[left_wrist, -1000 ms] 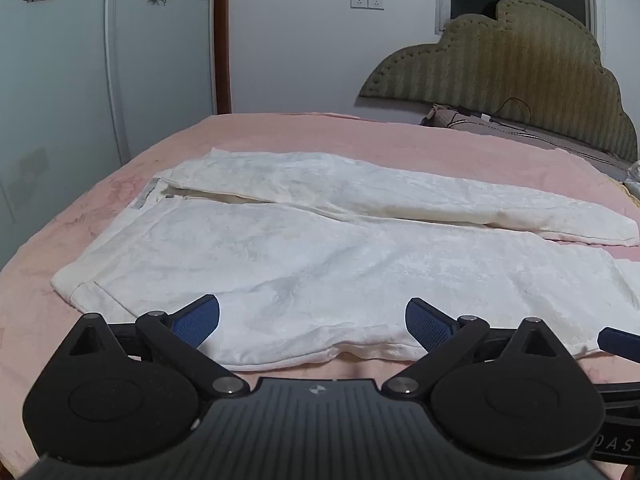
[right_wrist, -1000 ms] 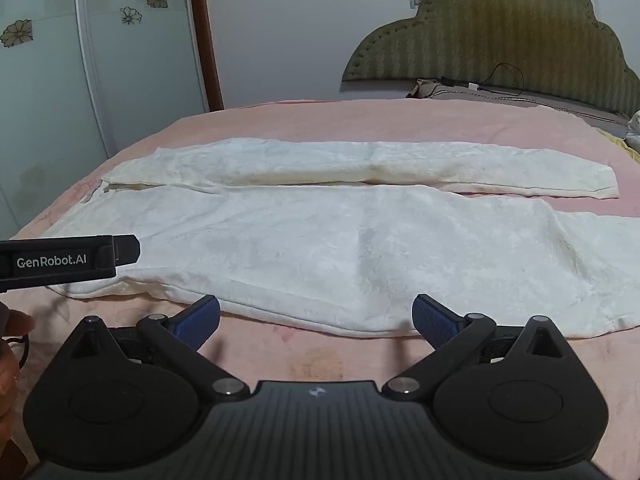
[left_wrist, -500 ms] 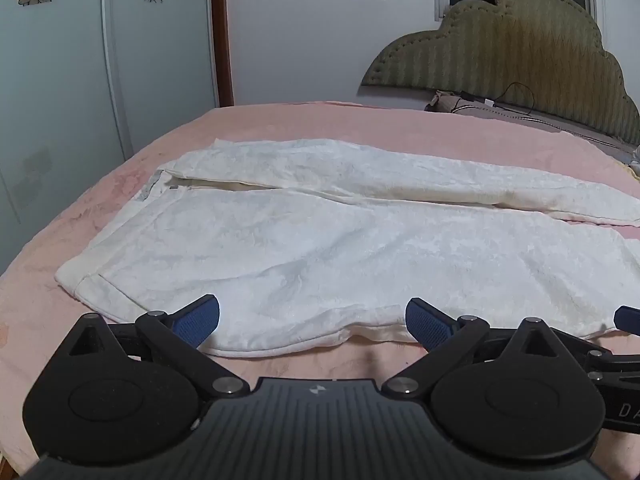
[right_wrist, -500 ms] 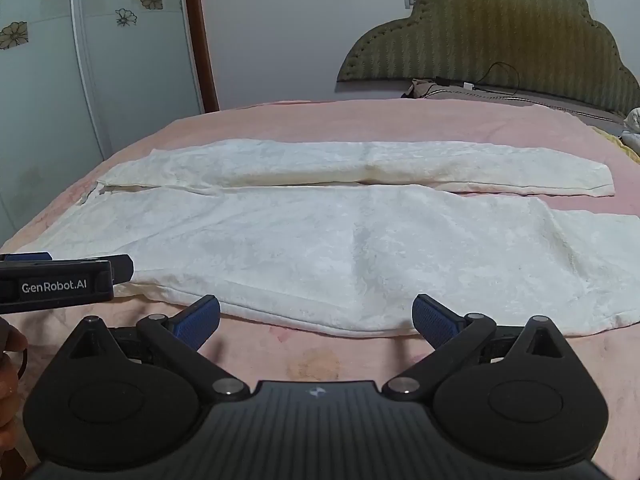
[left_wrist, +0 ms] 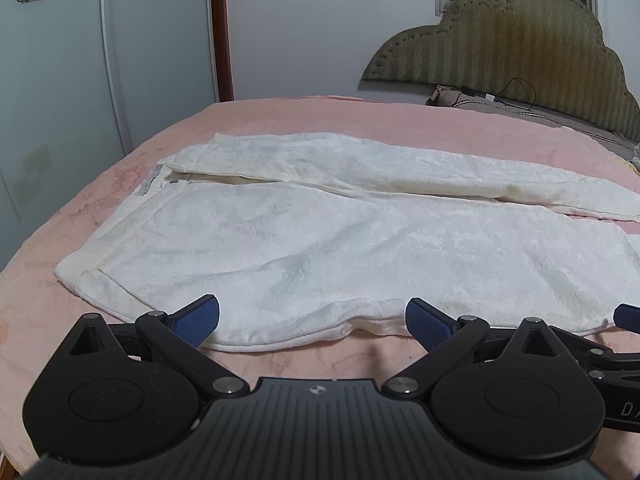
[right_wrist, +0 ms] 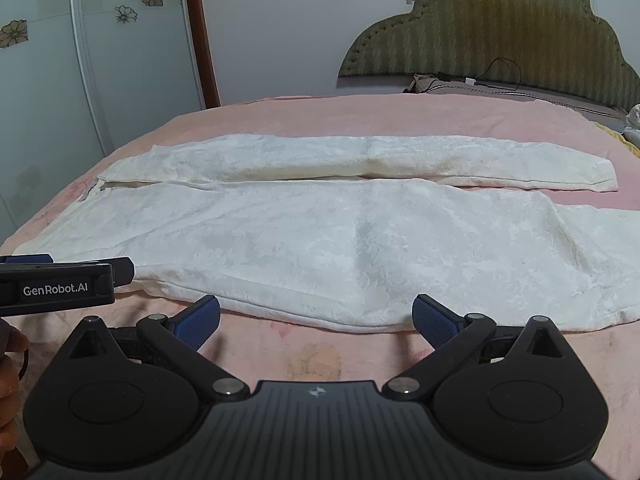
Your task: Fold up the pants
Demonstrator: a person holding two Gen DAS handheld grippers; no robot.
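White pants [left_wrist: 320, 232] lie flat on a pink bed [left_wrist: 280, 116], waistband at the left, the two legs running right. They also show in the right wrist view [right_wrist: 340, 232]. My left gripper [left_wrist: 312, 320] is open and empty, just above the near edge of the pants close to the waist. My right gripper [right_wrist: 316, 316] is open and empty, at the near edge of the nearer leg. The left gripper's side shows at the left of the right wrist view [right_wrist: 64, 284].
An olive padded headboard [left_wrist: 520, 52] stands at the back right, with a pillow and cable [right_wrist: 480, 84] below it. A wardrobe with flower decals [right_wrist: 80, 60] lines the left side. The bed's left edge [left_wrist: 24, 248] drops off near the waistband.
Both grippers have drawn back slightly toward the near edge of the bed, and more pink sheet shows before the pants. Both stay open. The pants have not moved.
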